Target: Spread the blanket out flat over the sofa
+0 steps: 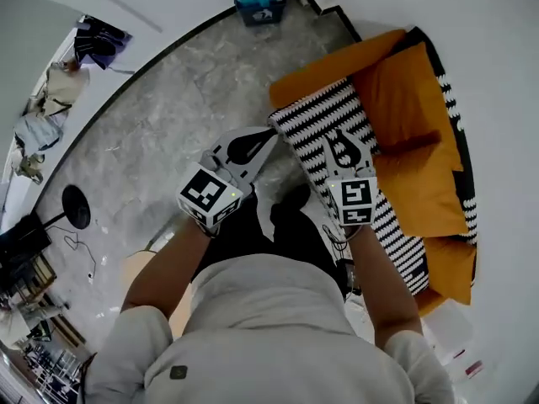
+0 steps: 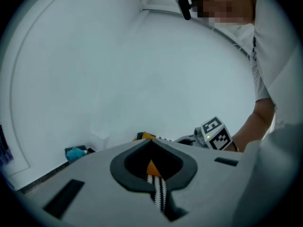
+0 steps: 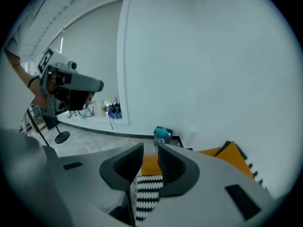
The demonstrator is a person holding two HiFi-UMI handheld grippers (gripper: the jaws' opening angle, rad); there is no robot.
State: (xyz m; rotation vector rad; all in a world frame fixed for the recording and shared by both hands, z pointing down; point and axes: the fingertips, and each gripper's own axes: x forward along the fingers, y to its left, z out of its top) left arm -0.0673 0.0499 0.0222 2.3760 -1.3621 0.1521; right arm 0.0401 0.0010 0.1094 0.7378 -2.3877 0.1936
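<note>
A black-and-white zigzag blanket [image 1: 324, 120] with an orange underside lies draped across the orange sofa [image 1: 421, 175], which stands against the wall. My left gripper [image 1: 268, 135] holds the blanket's near corner and is shut on it; a striped edge with an orange tip [image 2: 158, 188] is pinched between the jaws [image 2: 151, 144]. My right gripper [image 1: 334, 137] is over the blanket's middle edge. In the right gripper view a fold of the zigzag cloth [image 3: 147, 188] fills the gap between the jaws [image 3: 150, 148], which are closed on it with their tips slightly apart.
Grey marble floor [image 1: 168, 108] stretches left of the sofa. A blue bin [image 1: 259, 0] with something teal in it stands by the far wall. A round black lamp base [image 1: 76, 206] and clutter [image 1: 34, 133] sit at the left. My legs stand beside the sofa.
</note>
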